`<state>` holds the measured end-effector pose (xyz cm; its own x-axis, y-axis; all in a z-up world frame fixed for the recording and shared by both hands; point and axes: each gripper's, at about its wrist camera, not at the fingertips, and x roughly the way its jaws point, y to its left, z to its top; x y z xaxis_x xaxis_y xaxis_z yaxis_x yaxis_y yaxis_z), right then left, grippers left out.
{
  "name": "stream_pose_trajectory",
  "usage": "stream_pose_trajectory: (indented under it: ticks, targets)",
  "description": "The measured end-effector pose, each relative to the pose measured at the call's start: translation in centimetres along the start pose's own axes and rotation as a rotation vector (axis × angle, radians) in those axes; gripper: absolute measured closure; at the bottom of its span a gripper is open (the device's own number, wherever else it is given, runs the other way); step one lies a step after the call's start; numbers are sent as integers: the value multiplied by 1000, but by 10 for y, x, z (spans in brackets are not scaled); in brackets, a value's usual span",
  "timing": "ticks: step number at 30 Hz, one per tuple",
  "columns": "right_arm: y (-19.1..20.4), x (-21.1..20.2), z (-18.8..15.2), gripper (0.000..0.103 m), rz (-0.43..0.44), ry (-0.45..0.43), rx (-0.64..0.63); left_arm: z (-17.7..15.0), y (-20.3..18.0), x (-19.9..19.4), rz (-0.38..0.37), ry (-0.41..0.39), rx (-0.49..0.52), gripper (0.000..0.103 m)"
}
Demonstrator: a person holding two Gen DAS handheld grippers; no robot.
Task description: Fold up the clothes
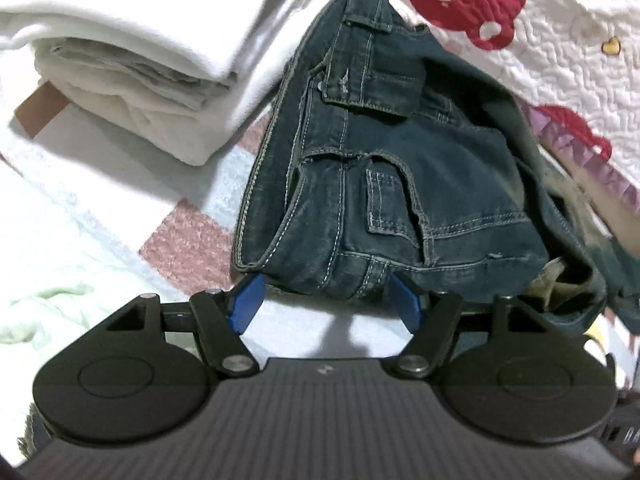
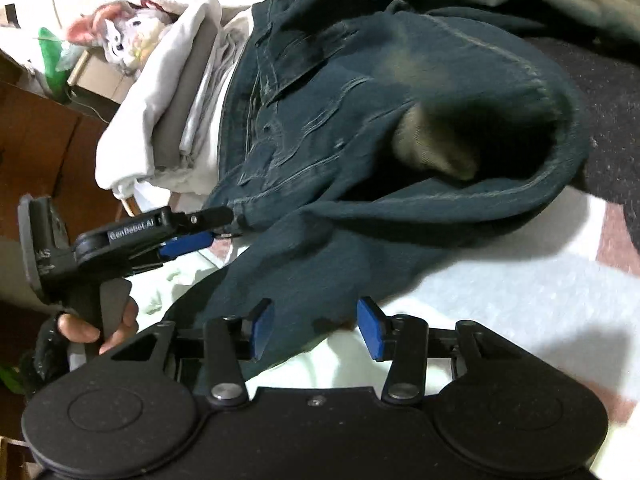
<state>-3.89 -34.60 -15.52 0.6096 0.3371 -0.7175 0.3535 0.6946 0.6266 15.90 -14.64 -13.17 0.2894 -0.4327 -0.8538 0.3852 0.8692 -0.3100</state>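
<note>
Dark denim jeans point(image 1: 384, 184) bunched on the patterned bedspread point(image 1: 120, 216) beside folded white clothes point(image 1: 132, 52), left gripper point(image 1: 326, 304) jaws spread (waistband between), right gripper point(image 2: 316, 328) jaws spread over a trouser leg.

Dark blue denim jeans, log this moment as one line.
item: dark blue denim jeans on bed | left gripper: open at waistband | right gripper: open around leg | neighbour: folded white towels
</note>
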Motion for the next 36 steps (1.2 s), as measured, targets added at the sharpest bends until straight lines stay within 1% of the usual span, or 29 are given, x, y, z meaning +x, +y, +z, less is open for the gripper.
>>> stream_pose_trajectory:
  ticks: [1, 3, 4, 6, 8, 11, 13, 15, 17, 19, 21, 23, 25, 29, 31, 32, 34, 35, 36]
  targets:
    - [6, -1, 0, 48, -7, -9, -39, -1, 3, -5, -12, -10, -25, 36]
    - [19, 5, -5, 46, -43, -4, -125, 1, 6, -9, -57, -19, -42, 36]
    - [17, 6, -5, 46, -53, 0, -122, 1, 5, -11, -85, -20, -43, 36]
    - [10, 8, -5, 46, -68, 8, -96, -4, 3, -16, -116, -25, -31, 37]
    - [4, -1, -4, 46, -98, -20, -116, -17, -4, -23, -137, -32, 19, 38]
    - [-4, -16, -1, 46, -144, -68, -151, -43, -14, -30, -165, -22, 122, 37]
    - [-9, -26, 1, 46, -175, -99, -175, -51, -22, -24, -143, 8, 204, 36]
    - [-15, -36, 3, 46, -205, -131, -199, -52, -29, -19, -110, 0, 244, 36]
    - [-20, -46, 5, 46, -236, -163, -222, -47, -32, -15, -70, -31, 242, 36]
    - [-25, -47, 8, 46, -249, -178, -225, -44, -35, -10, -34, -55, 239, 35]
    - [-29, -47, 12, 46, -260, -193, -225, -43, -35, -8, -19, -72, 248, 35]
    - [-34, -47, 16, 45, -270, -207, -226, -45, -37, -8, -28, -74, 274, 34]
    - [-39, -47, 19, 44, -281, -221, -226, -49, -42, -6, -37, -57, 311, 31]
    - [-48, -46, 27, 44, -303, -249, -227, -59, -53, -2, -53, -18, 390, 19]
    - [-53, -46, 30, 45, -314, -264, -228, -63, -58, 0, -61, 1, 429, 19]
    - [-55, -46, 32, 45, -320, -271, -228, -66, -61, 2, -65, 11, 448, 21]
    - [-54, -43, 32, 46, -325, -285, -245, -71, -66, 4, -73, 31, 487, 49]
    - [-53, -42, 32, 46, -328, -293, -254, -73, -69, 5, -77, 41, 507, 76]
    - [-54, -44, 31, 46, -319, -303, -250, -74, -70, 2, -93, 37, 507, 82]
